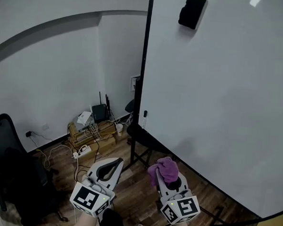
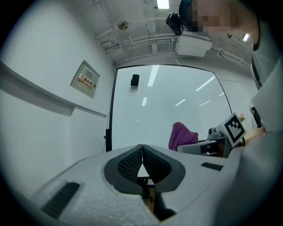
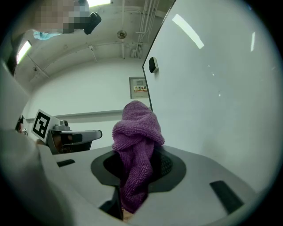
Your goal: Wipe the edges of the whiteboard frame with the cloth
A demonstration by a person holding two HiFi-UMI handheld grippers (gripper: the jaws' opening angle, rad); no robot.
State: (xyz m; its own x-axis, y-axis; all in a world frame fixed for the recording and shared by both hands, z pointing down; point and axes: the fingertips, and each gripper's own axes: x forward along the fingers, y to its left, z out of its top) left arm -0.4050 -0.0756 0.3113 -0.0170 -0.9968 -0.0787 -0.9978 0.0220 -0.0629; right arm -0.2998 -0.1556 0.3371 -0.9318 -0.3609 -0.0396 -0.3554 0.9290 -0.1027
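Cloth [image 3: 135,145] first: it's a purple terry one, bunched up and pinched in the right tongs [image 1: 166,177]. They're clamped on its middle, so a wad pokes out past the tips and a tail hangs back toward the handle. It's clear of the board, held low out in front of the person.

Left tongs [image 2: 142,153] sit just beside it on the left, closed tip to tip with nothing in them.

Under both is the wood floor [image 1: 136,191], and off at the near left there's a dark office chair [image 1: 5,154].

A bit further out is the whiteboard [image 1: 218,100], with its big white face filling the right side. Its thin black frame edge [image 1: 145,62] runs straight up ahead of the two tongs. Near the top of the board a black eraser [image 1: 191,11] is stuck on.

Left of the frame, back in the corner, a router [image 1: 99,113] and a tangle of cables and boxes [image 1: 90,136] sit on the floor against the white wall [image 1: 48,80]. From the left tongs' camera you can also see a small sign [image 2: 85,79] high on that wall, but the print is too small to read.
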